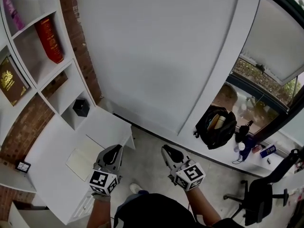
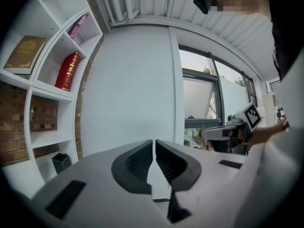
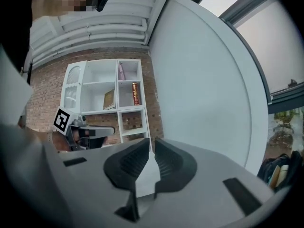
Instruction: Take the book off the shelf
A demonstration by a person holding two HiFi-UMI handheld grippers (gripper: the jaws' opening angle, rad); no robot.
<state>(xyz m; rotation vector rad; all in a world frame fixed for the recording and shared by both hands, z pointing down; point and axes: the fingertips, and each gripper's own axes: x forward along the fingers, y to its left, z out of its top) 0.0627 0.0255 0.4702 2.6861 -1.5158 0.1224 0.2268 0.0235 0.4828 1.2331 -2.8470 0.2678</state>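
**Grippers Closed and Empty; Book on Shelf**

Left gripper (image 1: 114, 150) and right gripper (image 1: 166, 151) each have their jaws fully together with nothing between them. They are held side by side, and the left one is over the edge of the white desk (image 1: 47, 175). The red book (image 1: 49, 39) stands upright in an upper compartment of the white shelf (image 1: 53, 73), well apart from both grippers. A brown book (image 1: 12, 82) leans in a neighbouring compartment. A black box (image 1: 81, 108) sits in a lower compartment. A black backpack (image 1: 216, 126) lies near the window.

Red book (image 1: 49, 39), brown gold-printed book (image 1: 12, 81), white shelf (image 1: 56, 76), black bag (image 1: 216, 127), red-brick wall (image 1: 71, 13)
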